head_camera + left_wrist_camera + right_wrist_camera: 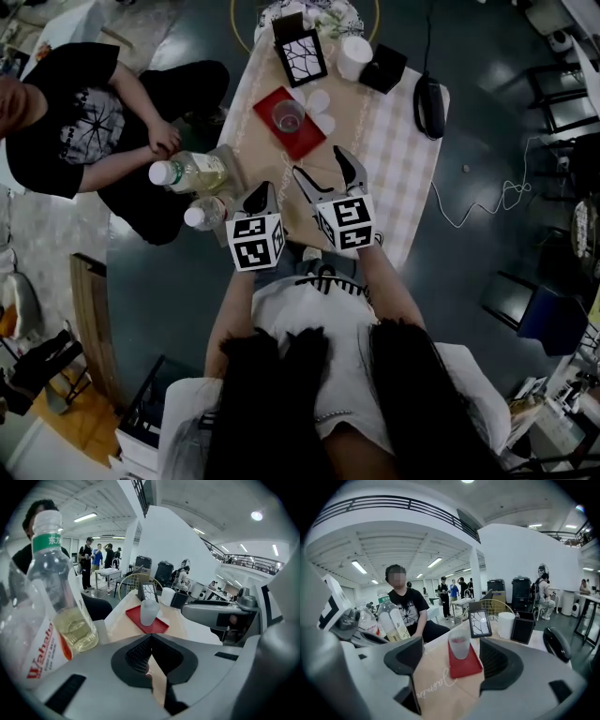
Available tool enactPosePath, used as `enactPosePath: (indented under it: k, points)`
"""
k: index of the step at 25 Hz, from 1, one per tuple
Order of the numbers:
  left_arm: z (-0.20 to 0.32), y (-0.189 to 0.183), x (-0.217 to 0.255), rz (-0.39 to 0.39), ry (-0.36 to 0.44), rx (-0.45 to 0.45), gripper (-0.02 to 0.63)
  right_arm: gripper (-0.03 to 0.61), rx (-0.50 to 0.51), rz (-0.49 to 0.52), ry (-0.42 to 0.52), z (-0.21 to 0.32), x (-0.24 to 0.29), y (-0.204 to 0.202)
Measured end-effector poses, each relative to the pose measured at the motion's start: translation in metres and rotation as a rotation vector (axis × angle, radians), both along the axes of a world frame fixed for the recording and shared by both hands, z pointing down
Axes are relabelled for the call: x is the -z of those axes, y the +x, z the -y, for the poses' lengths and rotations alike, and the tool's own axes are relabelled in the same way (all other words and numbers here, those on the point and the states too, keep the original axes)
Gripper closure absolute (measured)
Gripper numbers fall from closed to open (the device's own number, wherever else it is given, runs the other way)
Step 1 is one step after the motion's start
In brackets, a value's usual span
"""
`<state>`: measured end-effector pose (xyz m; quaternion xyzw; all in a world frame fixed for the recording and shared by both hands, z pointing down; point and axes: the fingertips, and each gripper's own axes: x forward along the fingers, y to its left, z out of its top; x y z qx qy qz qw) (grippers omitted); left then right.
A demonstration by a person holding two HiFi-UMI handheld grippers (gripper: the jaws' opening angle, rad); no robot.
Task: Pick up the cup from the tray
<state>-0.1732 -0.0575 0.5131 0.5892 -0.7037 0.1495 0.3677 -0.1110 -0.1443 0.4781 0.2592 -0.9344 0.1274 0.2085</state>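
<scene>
Left tongs (264, 193) first: we see their jaws clenched tip to tip with nothing caught between them, hanging over the near end of the long cloth-covered table (398, 164). Right tongs (326, 172) sit just beside them, jaws spread wide and empty, pointing up the table.

Now we sweep across from the left. A seated person in a black printed T-shirt (66, 122) is at the table's left side, one hand near the edge. Next come two clear plastic bottles with white caps. The farther bottle (192, 172) has yellowish liquid in it, and the nearer bottle (208, 215) lies just left of the left tongs. In the left gripper view the yellowish one looms large and close on the left.

Moving on to the middle, we find the flat red square tray (302, 143) lying on the cloth. The frosted translucent plastic cup (289, 115) stands upright on it, untouched and well ahead of both tongs. In the right gripper view we see that cup lined up in the gap between the open jaws, though it is farther up the table and clear of them. Two small white round lids (320, 101) rest at the tray's far right edge.

Beyond the tray stands a black-framed picture with a crack pattern (300, 56). Then comes a white cylindrical container (354, 56), then a black square box (382, 67). Far right, a black oval device with a cord (429, 105) lies near the table's edge.
</scene>
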Motion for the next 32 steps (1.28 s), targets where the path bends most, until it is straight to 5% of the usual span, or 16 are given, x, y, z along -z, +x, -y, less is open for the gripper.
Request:
enactPosePath:
  k: [20,32]
  points:
    - [0.039,-0.037,-0.035,-0.014,-0.090,0.019,0.608,0.155,0.080,-0.089,0.003,0.058,-0.071,-0.085]
    - [0.047,-0.048,-0.055,-0.037,-0.124,0.093,0.608,0.155,0.058,-0.117,-0.003,0.076,-0.103,-0.100]
